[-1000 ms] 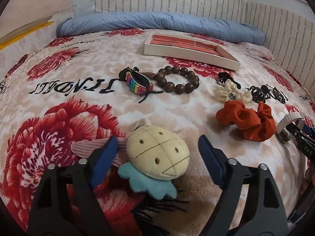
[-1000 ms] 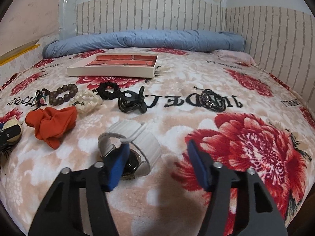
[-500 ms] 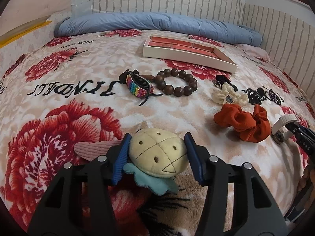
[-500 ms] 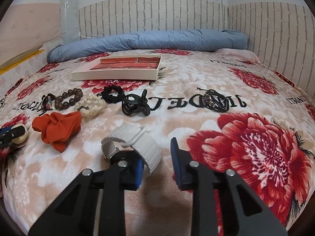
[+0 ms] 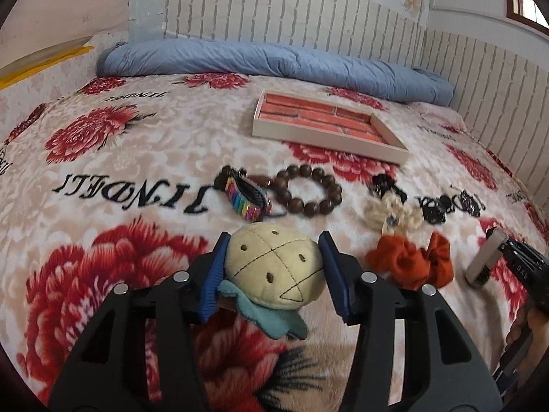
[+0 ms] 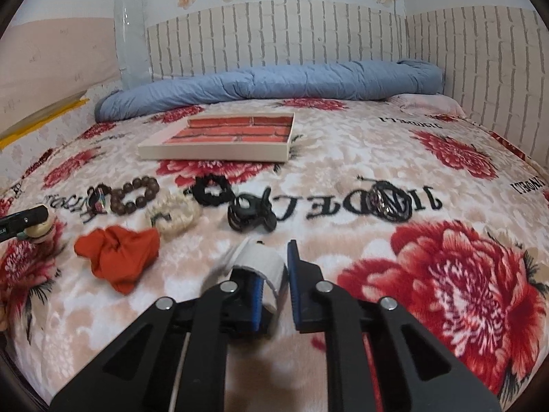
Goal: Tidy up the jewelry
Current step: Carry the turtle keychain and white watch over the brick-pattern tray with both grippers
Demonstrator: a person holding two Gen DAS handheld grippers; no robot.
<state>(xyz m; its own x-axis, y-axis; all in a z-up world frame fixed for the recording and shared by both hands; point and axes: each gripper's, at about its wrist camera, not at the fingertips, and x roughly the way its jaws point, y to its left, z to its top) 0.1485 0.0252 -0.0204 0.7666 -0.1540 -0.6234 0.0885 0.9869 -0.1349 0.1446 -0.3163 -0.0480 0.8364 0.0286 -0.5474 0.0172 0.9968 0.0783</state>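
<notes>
The left gripper has just been closing and now pinches the plush hair clip between its blue pads, near the front edge of the floral blanket; the right gripper has just been closing too, its pads clamped on the white watch band, also by the front edge; the tray sits toward the far edge, before the blue quilt; the bead bracelet and orange scrunchie lie between.
</notes>
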